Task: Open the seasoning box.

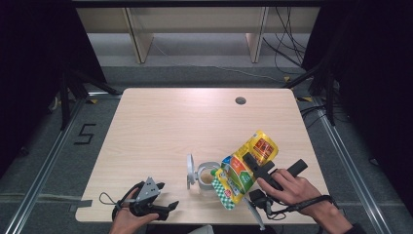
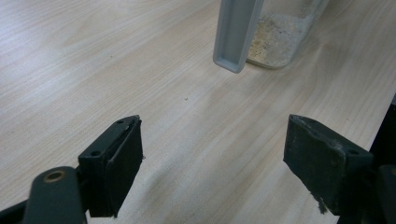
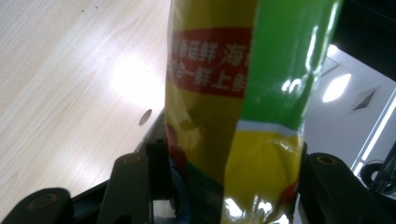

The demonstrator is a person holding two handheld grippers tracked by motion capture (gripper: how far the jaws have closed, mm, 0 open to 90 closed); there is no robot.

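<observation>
The yellow-and-green pouch (image 1: 246, 168) sits in my right gripper (image 1: 255, 165), clamped between its jaws above the near right part of the table (image 1: 160, 126). Its long axis slants from far right down to near left, lower end tipped over the clear jar (image 1: 207, 176), which holds pale powder. The jar's grey lid (image 1: 190, 170) stands open on its left. My left gripper (image 1: 163, 207) rests near the table's near left edge, jaws spread and empty.
</observation>
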